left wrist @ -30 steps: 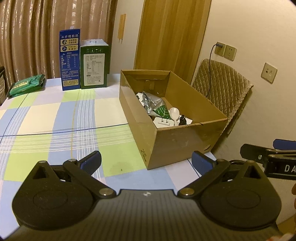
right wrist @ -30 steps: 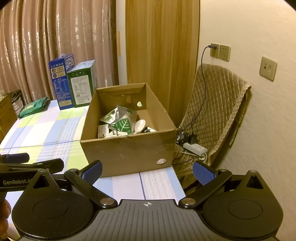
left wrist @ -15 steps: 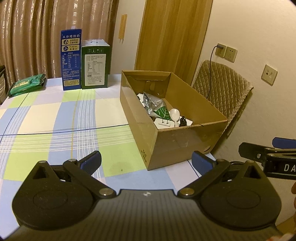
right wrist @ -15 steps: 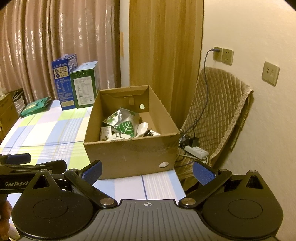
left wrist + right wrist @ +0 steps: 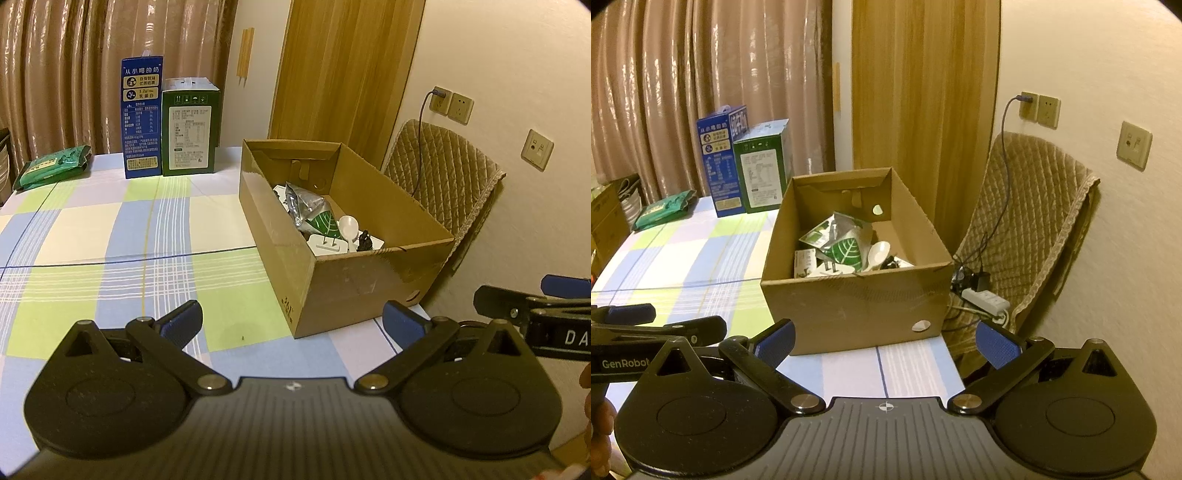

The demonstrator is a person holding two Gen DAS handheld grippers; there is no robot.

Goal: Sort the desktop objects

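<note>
Near the right edge of the table [image 5: 92, 229], a cardboard box [image 5: 343, 288] is set, and a white spoon [image 5: 348, 225], a leaf packet [image 5: 325, 223] and a white plug [image 5: 327, 243] are kept inside it. Both the left gripper [image 5: 291, 323] and the right gripper [image 5: 884, 341] are held wide open above the near edge, and nothing is held in them. At the far edge, a blue carton [image 5: 142, 118] and a green carton [image 5: 190, 127] are stood side by side.

The right gripper [image 5: 884, 341] hung with its blue-padded fingers [image 5: 775, 341] spread wide and empty above the near edge of the checked tablecloth [image 5: 683, 258]. Just beyond sat an open cardboard box [image 5: 849, 310] holding a leaf-printed foil pouch [image 5: 846, 249], a white spoon [image 5: 879, 253] and a white plug adapter [image 5: 831, 269]. The left gripper [image 5: 646, 325] showed at near left. At far left stood a blue carton [image 5: 718, 162] and a green carton [image 5: 762, 166], touching.
</note>
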